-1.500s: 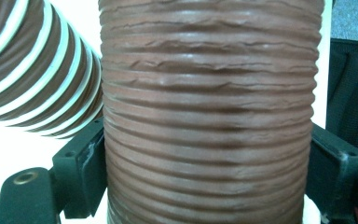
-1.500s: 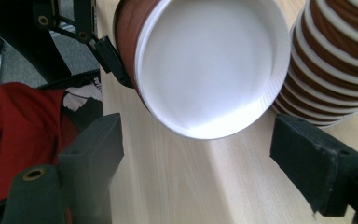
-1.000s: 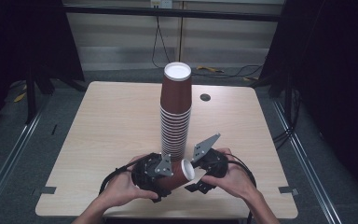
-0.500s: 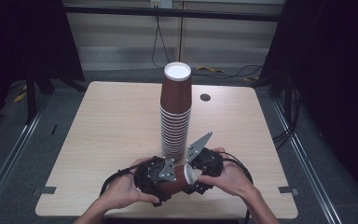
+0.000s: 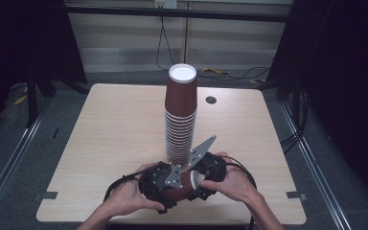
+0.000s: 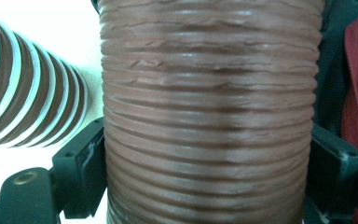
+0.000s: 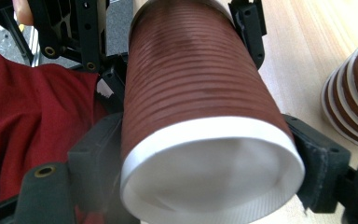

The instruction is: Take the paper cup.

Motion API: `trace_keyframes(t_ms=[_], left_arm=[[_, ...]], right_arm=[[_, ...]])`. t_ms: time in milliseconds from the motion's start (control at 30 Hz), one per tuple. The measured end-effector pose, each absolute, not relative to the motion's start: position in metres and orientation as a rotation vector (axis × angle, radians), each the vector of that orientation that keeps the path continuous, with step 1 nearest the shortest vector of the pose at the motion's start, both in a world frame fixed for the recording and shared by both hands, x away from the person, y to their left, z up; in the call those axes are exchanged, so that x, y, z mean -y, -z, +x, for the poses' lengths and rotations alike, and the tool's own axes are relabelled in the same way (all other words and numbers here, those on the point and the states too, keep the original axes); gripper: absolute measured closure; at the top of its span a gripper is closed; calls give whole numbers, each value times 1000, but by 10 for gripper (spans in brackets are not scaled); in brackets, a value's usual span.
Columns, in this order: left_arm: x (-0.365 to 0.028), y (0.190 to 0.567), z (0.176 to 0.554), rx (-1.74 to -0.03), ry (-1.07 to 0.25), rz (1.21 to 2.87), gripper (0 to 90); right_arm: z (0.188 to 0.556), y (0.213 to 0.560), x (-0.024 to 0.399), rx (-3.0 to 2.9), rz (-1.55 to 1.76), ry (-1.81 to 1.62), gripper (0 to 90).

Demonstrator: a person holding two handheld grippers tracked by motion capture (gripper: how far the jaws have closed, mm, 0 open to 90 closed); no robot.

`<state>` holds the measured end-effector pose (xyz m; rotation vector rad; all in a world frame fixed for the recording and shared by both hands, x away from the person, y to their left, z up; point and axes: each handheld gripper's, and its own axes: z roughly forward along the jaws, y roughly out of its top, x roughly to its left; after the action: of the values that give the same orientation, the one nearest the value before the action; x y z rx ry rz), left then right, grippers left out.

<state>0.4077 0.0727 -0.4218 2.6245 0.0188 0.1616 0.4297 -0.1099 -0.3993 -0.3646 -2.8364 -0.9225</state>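
Note:
A brown ribbed paper cup (image 5: 183, 186) lies on its side just above the table's front edge, held from both ends. My left gripper (image 5: 168, 188) is shut on its ribbed body (image 6: 207, 116), a black jaw pressing each side. My right gripper (image 5: 196, 179) is shut on the same cup (image 7: 191, 79) near its white rim, which faces that camera. The left gripper's jaws clamp the far end of the cup in the right gripper view. A tall stack of upturned brown cups (image 5: 180, 115) stands right behind the hands.
The light wooden table (image 5: 110, 124) has a small dark round hole (image 5: 211, 99) at the back right. The stack's lower rims (image 6: 23, 98) (image 7: 354, 102) sit close beside the held cup. A red garment (image 7: 23, 121) lies behind the grippers.
My right gripper has shifted slightly to the left, its grey plate with it. The cup stays clamped between both grippers, and the left hand has kept still.

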Motion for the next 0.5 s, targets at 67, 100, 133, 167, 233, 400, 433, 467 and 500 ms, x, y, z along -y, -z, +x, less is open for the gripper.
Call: trace_keyframes(t_ms=[67, 100, 133, 167, 233, 400, 433, 467, 500], left_arm=[[-73, 423, 407, -43, -167, 2606, 148], [-73, 422, 408, -30, -166, 2610, 148], [-74, 424, 407, -49, -157, 2596, 148], [-74, 425, 406, -76, -156, 2573, 147], [-75, 425, 407, -67, -149, 2569, 143], [-77, 425, 409, -58, -162, 2544, 128], [-77, 425, 409, -67, -167, 2533, 125], [-78, 425, 410, -69, -144, 2533, 124], [-79, 425, 410, -79, -142, 2521, 122]], right_arm=[[430, 398, 111, 2839, -365, 931, 216], [430, 398, 111, 2835, -373, 940, 221], [430, 398, 111, 2834, -374, 948, 223], [429, 398, 111, 2841, -377, 946, 226], [429, 397, 111, 2849, -372, 953, 229], [430, 396, 113, 2843, -370, 962, 233], [430, 396, 114, 2838, -372, 973, 234], [430, 396, 114, 2838, -386, 970, 235], [430, 396, 114, 2835, -384, 969, 235]])
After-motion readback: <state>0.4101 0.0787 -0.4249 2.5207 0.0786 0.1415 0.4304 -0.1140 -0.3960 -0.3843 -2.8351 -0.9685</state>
